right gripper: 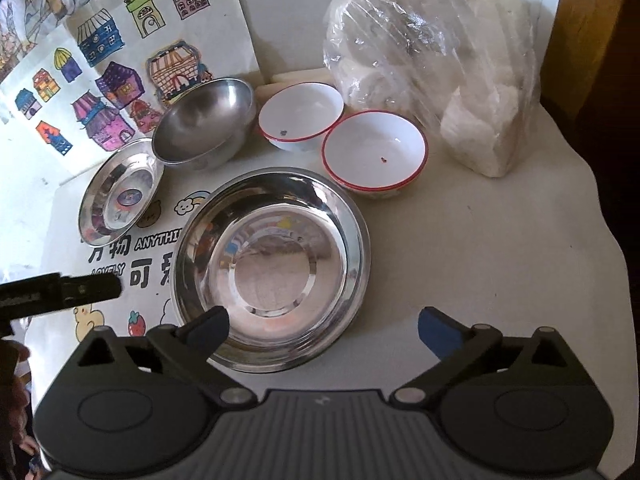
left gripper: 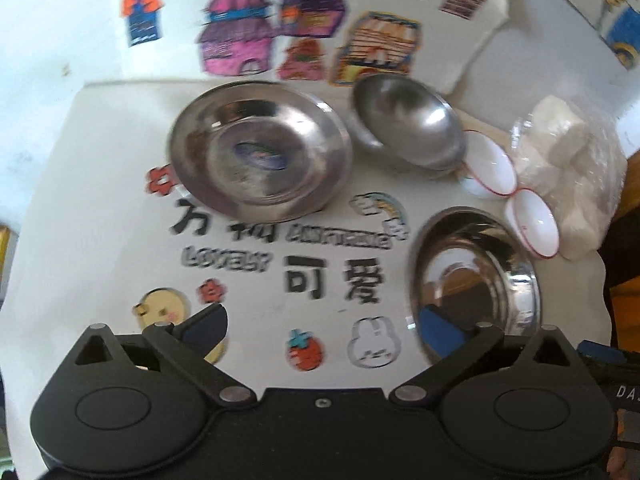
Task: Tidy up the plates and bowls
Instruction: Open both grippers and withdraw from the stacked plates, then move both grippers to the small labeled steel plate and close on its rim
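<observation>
progress: nothing stacked yet, by the look of it; all five dishes sit separate on the white printed cloth [right gripper: 480, 240].
plates: large shiny steel plate [right gripper: 272, 264] nearest the right gripper; smaller shiny steel plate [right gripper: 120, 192] off to its left, over the cartoon print.
bowls: round steel bowl [right gripper: 206, 124] behind and between the plates, its edge touching or overlapping the small plate's rim. Two white bowls w/ red rims [right gripper: 374, 152] side by side, rims touching or nearly so, just in front of a clear plastic bag of white lumps [right gripper: 460, 80].
left to do: prob. nest plate on plate, bowl w/ bowl; all of it open.
left gripper [left gripper: 320, 332]: jaws wide apart, empty, tilted down over the cloth; large plate by its right finger.
right gripper [right gripper: 324, 332]: jaws spread wide, nothing held, angled down; left finger over large plate's near rim, not gripping.
</observation>
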`<state>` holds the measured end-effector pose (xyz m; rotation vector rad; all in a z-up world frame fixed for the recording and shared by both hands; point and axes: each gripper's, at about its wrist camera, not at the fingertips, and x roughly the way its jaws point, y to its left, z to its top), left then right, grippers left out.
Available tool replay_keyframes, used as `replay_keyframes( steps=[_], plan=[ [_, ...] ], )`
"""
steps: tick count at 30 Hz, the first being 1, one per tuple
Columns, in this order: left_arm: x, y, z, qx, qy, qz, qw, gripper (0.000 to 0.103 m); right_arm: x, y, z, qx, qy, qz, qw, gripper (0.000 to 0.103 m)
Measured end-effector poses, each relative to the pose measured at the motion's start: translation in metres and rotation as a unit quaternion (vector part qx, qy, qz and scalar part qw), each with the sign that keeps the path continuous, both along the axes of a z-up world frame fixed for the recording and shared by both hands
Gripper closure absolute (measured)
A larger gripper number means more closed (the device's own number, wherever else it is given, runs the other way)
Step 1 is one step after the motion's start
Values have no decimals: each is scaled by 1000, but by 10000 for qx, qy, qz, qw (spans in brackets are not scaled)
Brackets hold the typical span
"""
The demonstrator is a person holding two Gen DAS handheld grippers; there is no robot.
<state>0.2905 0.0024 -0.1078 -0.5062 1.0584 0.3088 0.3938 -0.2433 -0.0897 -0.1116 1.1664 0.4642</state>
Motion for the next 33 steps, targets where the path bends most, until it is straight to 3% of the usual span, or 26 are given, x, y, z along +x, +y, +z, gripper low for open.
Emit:
replay_keyframes(
  steps=[11, 17, 22, 29, 33],
  plan=[
    [-46, 61, 2, 85, 3, 252, 9996, 1, -31, 37, 13, 204, -643, -149, 9976, 0],
    [-64, 97, 13, 138, -302, 461, 9984, 1, -38, 85, 19, 436, -1031, 379, 9930, 0],
    [-46, 122, 15, 389, -461, 358, 9975, 1, -43, 125, 24, 441, -1244, 933, 9869, 0],
    [2, 146, 8, 793, -429, -165, 9958, 1, -34, 161, 12, 416, -990, 1285, 9859, 0],
    [29, 161, -4, 551, -96, -304, 9980, 1, -21, 177, -5, 254, -875, 1305, 9873, 0]
  ],
)
